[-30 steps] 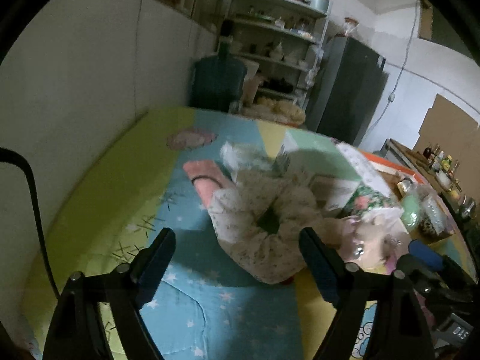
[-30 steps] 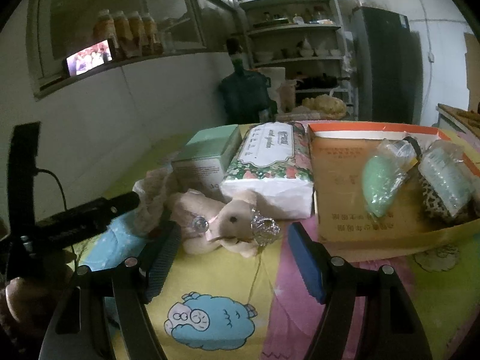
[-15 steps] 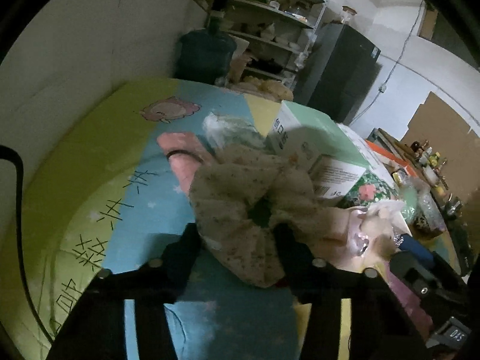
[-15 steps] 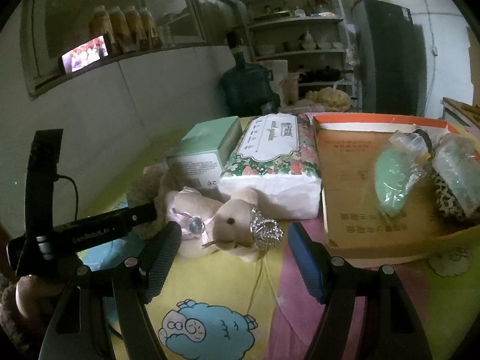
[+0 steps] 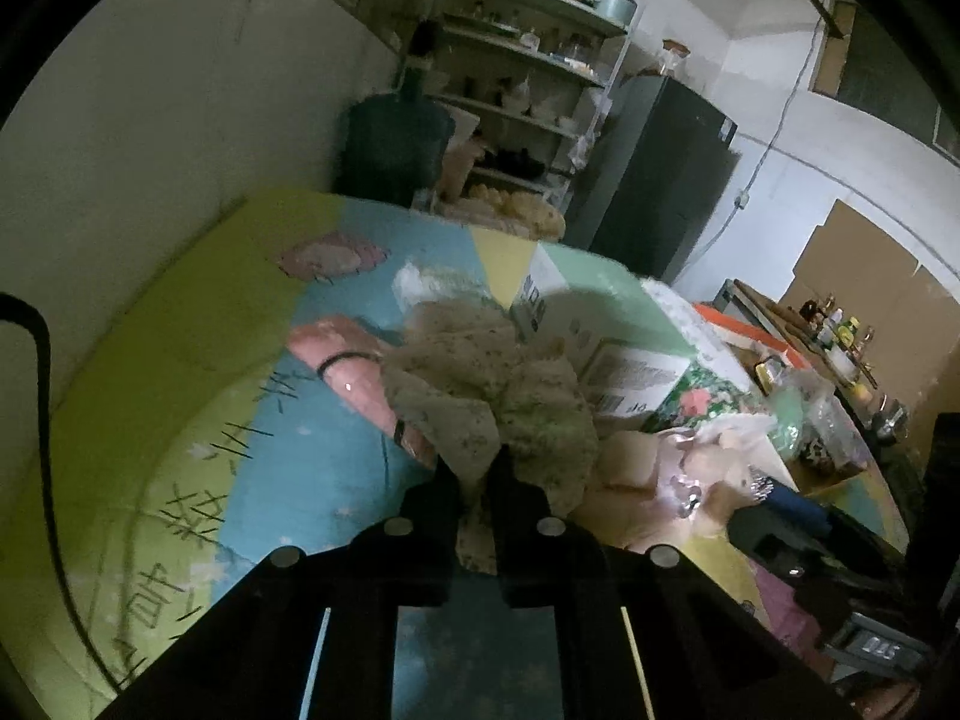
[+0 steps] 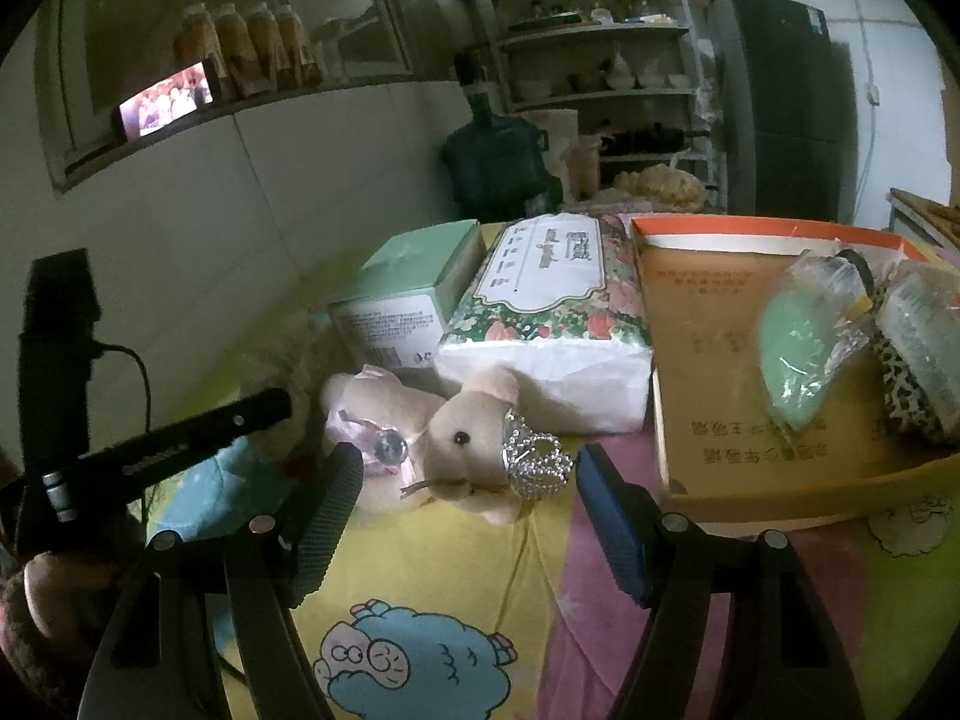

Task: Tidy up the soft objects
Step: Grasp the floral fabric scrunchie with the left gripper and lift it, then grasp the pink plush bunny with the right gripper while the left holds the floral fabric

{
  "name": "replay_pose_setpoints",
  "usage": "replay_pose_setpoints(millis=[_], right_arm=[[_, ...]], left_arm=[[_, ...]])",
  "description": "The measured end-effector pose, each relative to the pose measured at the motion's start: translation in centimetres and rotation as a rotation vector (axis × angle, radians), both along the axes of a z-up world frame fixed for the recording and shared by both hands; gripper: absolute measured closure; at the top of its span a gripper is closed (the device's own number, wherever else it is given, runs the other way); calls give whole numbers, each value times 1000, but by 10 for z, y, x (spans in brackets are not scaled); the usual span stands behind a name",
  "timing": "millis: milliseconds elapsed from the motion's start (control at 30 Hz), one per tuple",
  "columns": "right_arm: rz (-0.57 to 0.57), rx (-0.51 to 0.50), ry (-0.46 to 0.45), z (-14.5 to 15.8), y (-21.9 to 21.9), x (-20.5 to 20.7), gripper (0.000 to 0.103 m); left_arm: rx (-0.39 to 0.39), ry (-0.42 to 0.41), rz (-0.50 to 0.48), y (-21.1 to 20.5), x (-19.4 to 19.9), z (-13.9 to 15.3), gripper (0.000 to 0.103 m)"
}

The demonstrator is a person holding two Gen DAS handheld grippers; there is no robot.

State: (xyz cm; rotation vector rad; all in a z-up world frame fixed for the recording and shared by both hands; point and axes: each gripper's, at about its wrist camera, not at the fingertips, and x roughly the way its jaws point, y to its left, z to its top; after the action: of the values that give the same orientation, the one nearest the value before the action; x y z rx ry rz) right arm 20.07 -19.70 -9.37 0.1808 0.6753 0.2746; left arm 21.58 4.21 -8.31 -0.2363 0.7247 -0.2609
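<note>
**Scrunchie pinched, plush toy between open jaws**

Left gripper point(image 5: 477, 474) clamped tight on the near edge of the floral fabric scrunchie point(image 5: 492, 396), jaws having just been closing, cloth bunched and squeezed between the two black fingers point(image 5: 522, 498). Scrunchie bulging up beyond the fingertips, directly in front of the mint-green box point(image 5: 600, 324), hiding part of the pink pouch point(image 5: 354, 372) just to its left. Resting on the cartoon-print mat point(image 5: 198, 324).

Right gripper point(image 6: 468, 480) spread wide, gripping nothing. Beige plush toy point(image 6: 456, 438) with a silver crown lying on its side just past the fingertips, between them in the picture, pads apart from it. Toy lying against the front of the mint-green box point(image 6: 408, 294) and the floral tissue pack point(image 6: 546, 324) to the right of the box. Right of the box again, beyond the tissue pack, an orange cardboard tray point(image 6: 720, 372) holding a bagged green item point(image 6: 798, 354).
</note>
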Motion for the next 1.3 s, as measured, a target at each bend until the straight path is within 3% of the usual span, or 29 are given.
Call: replay_pose_setpoints(millis=[300,467,667,700,733,767,933,1300], right_arm=[[66,-54,38,4,5,20,28],[182,-121,84,5,16,37,28],[234,-171,100,1,23,38,28],[238,-171,101,1,24,39,35],[239,-173,98,1,25,37,53],[233,-178,95,1,24,35,62],[221,-160,85,1,21,25,67],[199,-119,7,21,19,-2,69]], left_arm=[[-6,-75,5,15,-19,23,93],[-18,-74,6,18,-20,24,93],[-24,-65,1,17,-23,23,93],[-23,-65,-1,17,-23,23,93],[-23,-64,-2,17,-23,24,93],[-23,-64,-3,16,-22,24,93],[-23,-68,-7,13,-23,24,93],[-19,-109,-15,8,-35,37,93]])
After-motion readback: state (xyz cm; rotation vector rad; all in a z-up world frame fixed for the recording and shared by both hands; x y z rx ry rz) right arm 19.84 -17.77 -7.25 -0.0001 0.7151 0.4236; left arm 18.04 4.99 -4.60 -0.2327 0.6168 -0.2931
